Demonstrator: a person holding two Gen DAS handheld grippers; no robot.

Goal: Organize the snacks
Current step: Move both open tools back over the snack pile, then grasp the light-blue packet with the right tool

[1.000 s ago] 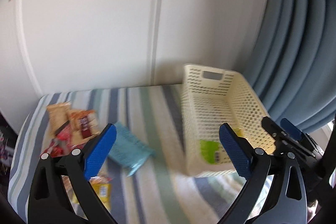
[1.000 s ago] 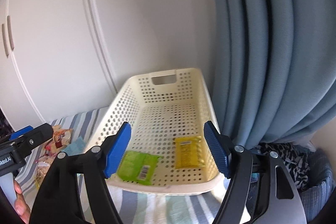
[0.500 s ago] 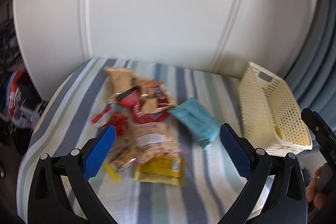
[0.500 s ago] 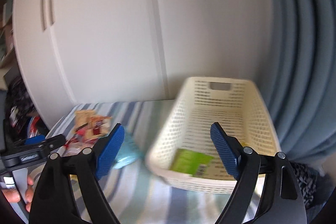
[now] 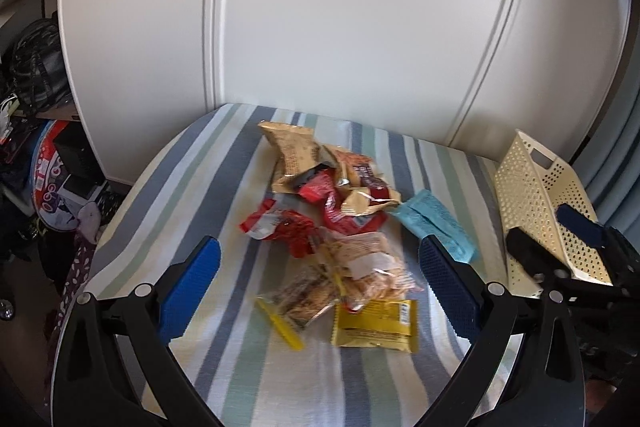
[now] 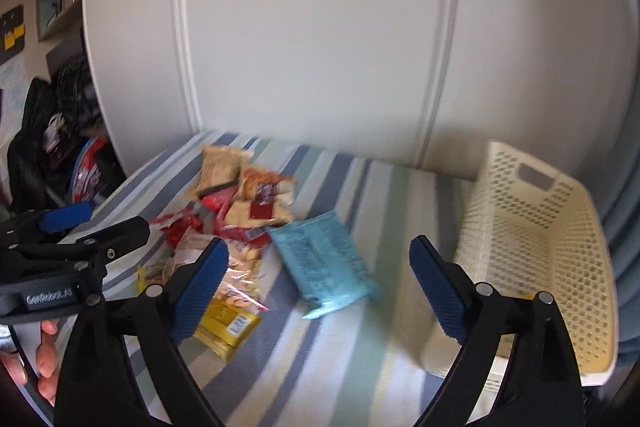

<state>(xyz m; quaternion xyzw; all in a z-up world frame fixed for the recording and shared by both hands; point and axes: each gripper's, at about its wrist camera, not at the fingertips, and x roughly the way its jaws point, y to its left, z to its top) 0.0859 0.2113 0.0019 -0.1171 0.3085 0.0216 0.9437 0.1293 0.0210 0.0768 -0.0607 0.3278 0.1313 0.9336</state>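
Both grippers, left (image 5: 318, 281) and right (image 6: 318, 277), are hovering with fingers spread and empty, seemingly choosing a snack. Beyond them the pile (image 5: 336, 223) is lying left of the basket (image 6: 536, 251), blue packet (image 6: 324, 263) nearest it; the next move probably calls for pinching that.

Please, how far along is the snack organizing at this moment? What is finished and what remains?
Done: cannot confirm; the basket shows mostly its wall, and its contents are hidden. In hand: nothing; the left gripper and right gripper are both open and empty. Left: the snack pile, the blue packet and the yellow packet lie on the striped cloth, outside the basket.
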